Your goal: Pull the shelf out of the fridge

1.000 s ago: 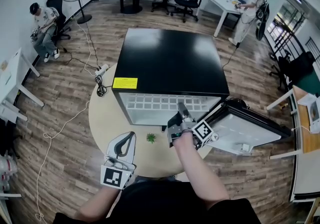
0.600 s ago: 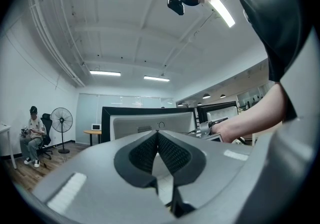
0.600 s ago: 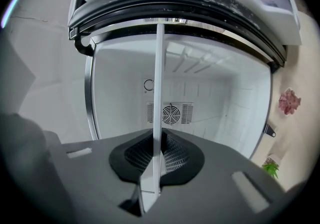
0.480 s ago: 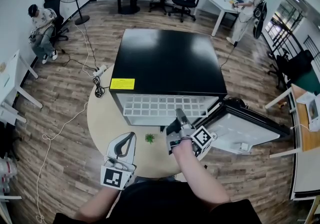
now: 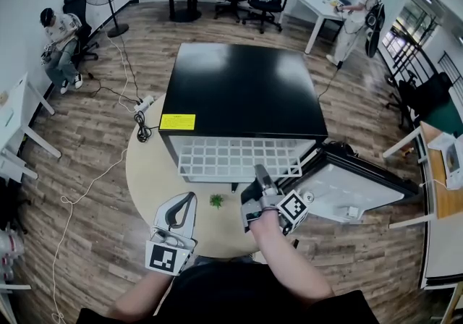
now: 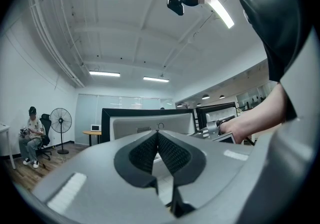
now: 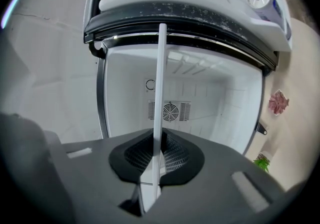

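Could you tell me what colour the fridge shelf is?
White shelf, a grid; clearest in head view.

Right forearm reaches up from bottom centre; right tongs (image 5: 260, 174) clamped on shelf (image 5: 239, 158) edge. Left tongs (image 5: 184, 205) lower left, closed, empty.

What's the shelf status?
Right hand-held gripper shut on white wire-grid shelf, partway out of black fridge. Left hand-held gripper shut, empty. Nothing blocking.
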The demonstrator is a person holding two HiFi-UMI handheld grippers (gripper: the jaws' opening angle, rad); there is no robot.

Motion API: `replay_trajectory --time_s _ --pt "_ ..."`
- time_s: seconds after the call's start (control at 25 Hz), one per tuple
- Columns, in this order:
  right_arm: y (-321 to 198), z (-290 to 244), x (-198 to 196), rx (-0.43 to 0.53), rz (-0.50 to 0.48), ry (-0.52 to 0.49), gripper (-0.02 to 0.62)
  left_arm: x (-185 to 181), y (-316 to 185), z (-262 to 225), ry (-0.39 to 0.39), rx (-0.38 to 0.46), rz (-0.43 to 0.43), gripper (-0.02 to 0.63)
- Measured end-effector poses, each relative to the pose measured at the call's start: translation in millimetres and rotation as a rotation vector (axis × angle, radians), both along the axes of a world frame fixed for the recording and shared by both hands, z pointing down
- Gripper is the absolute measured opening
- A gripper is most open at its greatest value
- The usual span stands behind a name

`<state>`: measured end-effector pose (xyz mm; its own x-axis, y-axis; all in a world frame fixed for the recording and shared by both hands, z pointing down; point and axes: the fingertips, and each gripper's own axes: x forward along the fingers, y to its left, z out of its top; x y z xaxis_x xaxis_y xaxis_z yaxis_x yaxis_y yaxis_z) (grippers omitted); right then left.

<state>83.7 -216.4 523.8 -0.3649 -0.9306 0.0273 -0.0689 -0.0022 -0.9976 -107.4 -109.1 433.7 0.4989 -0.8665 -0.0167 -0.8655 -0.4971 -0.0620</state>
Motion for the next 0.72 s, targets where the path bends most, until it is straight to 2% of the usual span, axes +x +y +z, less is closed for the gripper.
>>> replay_trajectory --time_s 0.56,0.72 --pt "44 -2 1 -0.019 -0.014 0.021 0.023 3 5 0 0.006 0.013 0.020 -0.002" --pt "58 -4 3 -0.016 -0.032 0.086 0.027 5 4 -4 0.008 0.012 0.028 -0.002"
